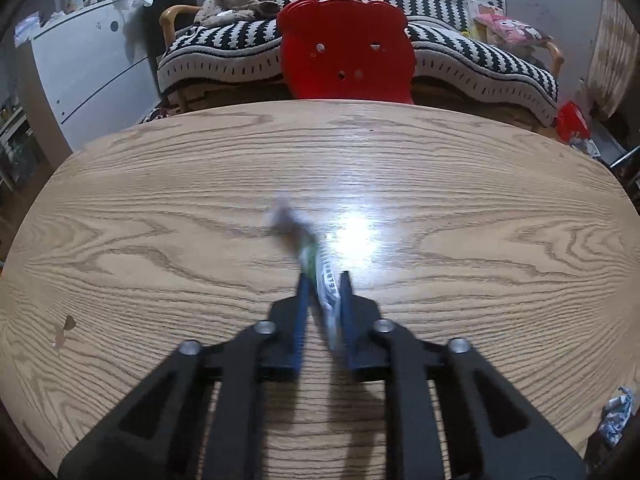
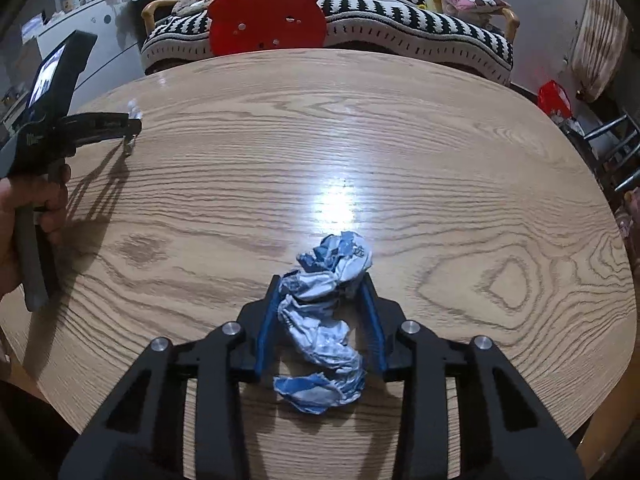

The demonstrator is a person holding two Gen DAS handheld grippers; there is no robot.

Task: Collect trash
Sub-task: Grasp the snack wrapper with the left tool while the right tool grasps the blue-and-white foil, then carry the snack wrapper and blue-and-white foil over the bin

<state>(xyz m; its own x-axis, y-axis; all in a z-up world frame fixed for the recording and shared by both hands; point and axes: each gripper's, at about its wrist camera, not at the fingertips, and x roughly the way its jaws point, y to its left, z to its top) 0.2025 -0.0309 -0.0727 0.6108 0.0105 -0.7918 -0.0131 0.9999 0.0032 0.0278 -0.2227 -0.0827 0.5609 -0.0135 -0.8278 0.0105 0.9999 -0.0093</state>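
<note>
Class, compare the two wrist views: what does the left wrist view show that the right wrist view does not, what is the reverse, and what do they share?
Only the left wrist view: the left gripper from behind, shut on a thin green-and-white wrapper.

Only the right wrist view: the right gripper shut on a crumpled blue-and-white wrapper, and the person's hand holding the left gripper's handle.

Both: the wooden table, the red bear-shaped chair back and the black-and-white striped sofa.
</note>
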